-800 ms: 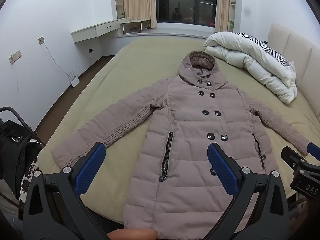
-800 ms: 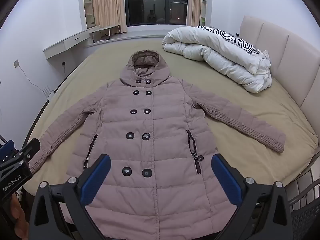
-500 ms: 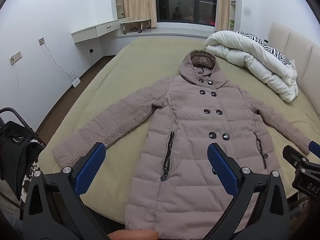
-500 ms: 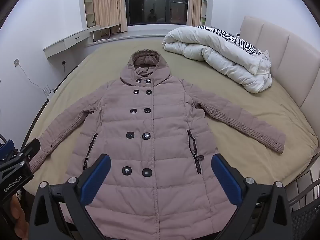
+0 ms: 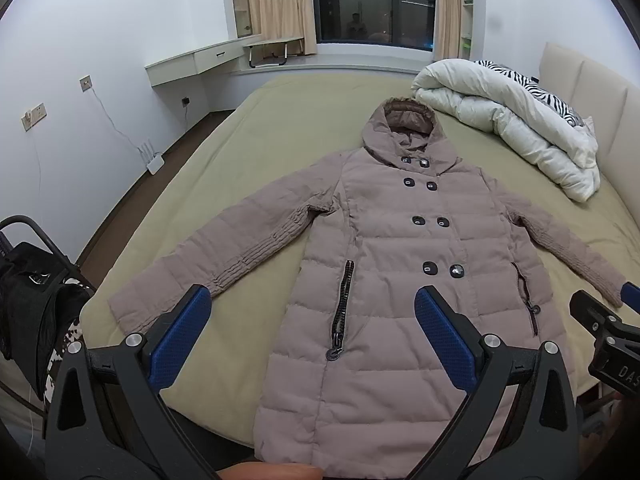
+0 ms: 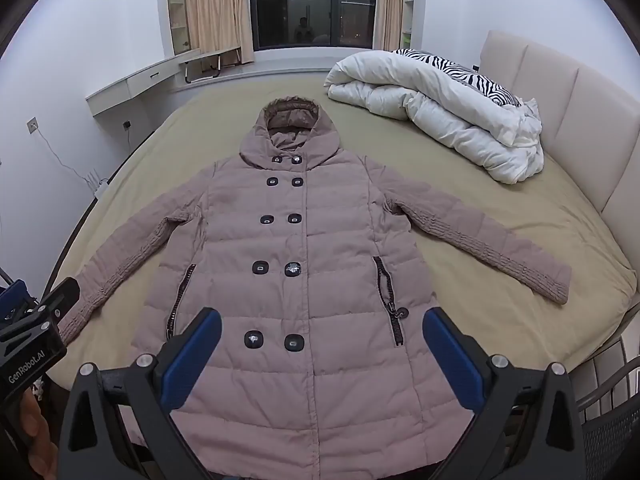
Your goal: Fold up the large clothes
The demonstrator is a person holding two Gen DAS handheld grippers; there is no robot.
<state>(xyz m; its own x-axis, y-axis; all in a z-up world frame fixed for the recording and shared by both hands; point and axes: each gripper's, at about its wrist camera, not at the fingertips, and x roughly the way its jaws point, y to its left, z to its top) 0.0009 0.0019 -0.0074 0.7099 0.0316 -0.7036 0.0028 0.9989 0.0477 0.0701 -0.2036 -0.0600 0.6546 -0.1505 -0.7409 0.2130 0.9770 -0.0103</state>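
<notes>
The long dusty-pink quilted hooded coat [image 6: 304, 280] lies flat, front up, sleeves spread, on the olive-sheeted bed [image 6: 500, 232]. The left gripper [image 5: 312, 328] and right gripper [image 6: 322, 340] hover above its hem, jaws wide, empty. The puffy, slippery fabric may slide from a shallow pinch, spoiling the fold.

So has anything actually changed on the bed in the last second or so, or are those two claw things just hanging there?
Almost nothing. The left hand-held gripper has drifted slightly, so the coat sits a little differently in its view. Nothing was grasped or let go: both it and the right hand-held gripper stay wide open above the coat's hem. The coat still lies flat, buttoned, sleeves spread, and the rolled duvet has not moved.
</notes>
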